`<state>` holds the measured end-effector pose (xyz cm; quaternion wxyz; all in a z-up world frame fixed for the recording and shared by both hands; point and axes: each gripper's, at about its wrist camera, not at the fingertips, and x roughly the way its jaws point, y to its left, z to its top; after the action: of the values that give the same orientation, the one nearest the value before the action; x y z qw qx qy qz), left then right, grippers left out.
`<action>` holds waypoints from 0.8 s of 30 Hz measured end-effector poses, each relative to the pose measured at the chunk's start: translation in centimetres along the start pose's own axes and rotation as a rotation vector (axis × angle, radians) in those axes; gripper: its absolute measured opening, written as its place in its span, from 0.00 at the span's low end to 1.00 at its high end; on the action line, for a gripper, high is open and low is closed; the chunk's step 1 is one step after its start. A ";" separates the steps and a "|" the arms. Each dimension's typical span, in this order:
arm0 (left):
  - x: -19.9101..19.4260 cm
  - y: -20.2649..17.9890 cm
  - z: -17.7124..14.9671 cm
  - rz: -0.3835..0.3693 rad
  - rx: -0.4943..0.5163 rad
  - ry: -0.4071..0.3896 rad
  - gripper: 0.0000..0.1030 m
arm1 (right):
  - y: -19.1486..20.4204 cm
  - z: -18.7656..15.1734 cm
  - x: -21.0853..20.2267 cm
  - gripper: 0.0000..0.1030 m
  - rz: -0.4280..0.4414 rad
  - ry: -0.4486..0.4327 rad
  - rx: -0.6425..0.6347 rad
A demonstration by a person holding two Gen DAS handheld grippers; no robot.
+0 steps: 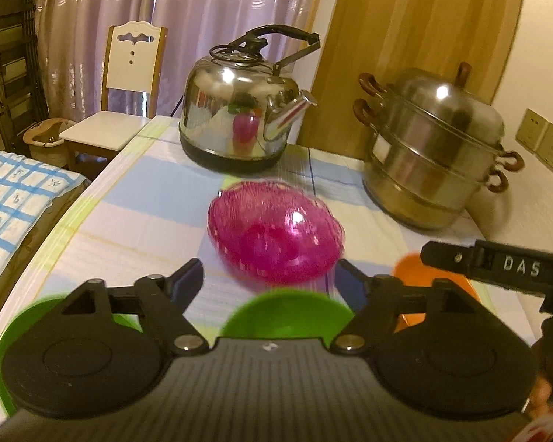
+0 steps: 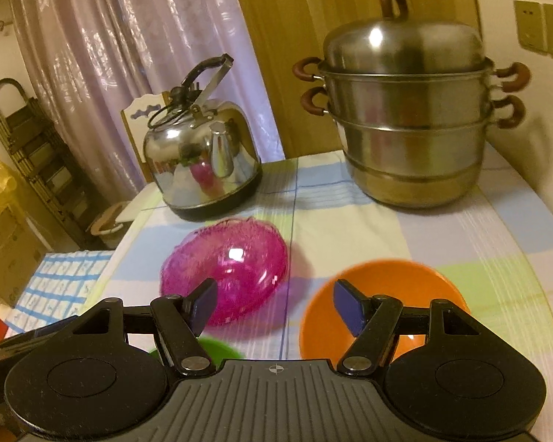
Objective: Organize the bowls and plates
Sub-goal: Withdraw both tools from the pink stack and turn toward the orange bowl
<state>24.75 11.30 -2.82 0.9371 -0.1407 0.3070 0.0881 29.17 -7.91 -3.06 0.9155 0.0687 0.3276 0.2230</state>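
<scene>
Both grippers stand wide with nothing between their jaws: the left gripper [image 1: 269,280] hangs over a green bowl [image 1: 287,313], with a second green dish [image 1: 14,335] at its eight o'clock, and the right gripper [image 2: 274,305] has the orange bowl [image 2: 383,305] at its four o'clock. The pink bowl [image 1: 276,232] lies tilted on the tablecloth [image 1: 129,221] at twelve o'clock, short of the kettle [image 1: 239,118] and steamer pot [image 1: 435,154]. It looks like a pause between pickups; next, one gripper must drop to a rim and close on it for stacking.
</scene>
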 end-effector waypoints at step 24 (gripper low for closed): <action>-14.3 -0.4 -9.5 -0.020 -0.004 0.072 0.88 | -0.1 -11.7 -15.4 0.80 -0.137 0.020 0.080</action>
<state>8.25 6.81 -1.53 0.9259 -0.1488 0.3392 0.0744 11.23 -15.22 -3.38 0.9218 0.0805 0.3493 0.1473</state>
